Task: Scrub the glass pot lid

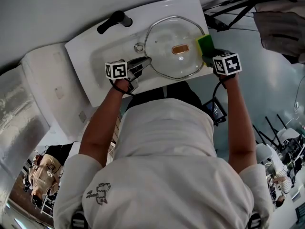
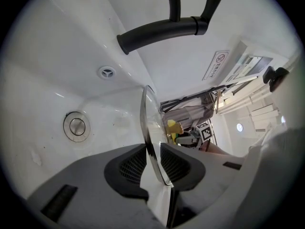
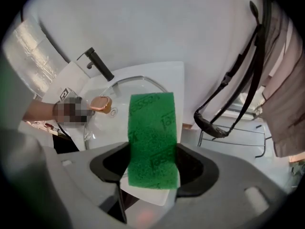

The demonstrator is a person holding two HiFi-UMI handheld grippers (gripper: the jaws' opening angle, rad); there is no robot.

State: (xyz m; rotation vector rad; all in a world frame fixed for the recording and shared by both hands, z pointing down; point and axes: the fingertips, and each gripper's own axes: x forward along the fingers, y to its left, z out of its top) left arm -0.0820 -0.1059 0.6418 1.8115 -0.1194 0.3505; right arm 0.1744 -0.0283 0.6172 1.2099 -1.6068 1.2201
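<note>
Head view shows the round glass pot lid (image 1: 164, 41) with its copper-coloured knob over the white sink (image 1: 95, 66), its rim pinched by the left gripper (image 1: 144, 62); the right gripper (image 1: 208, 57) clamps a green-and-yellow sponge (image 1: 206, 44) at the lid's opposite rim

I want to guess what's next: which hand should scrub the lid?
Right. The right gripper grips the green sponge beside the lid; the left gripper is clamped on the lid's rim over the sink.
</note>
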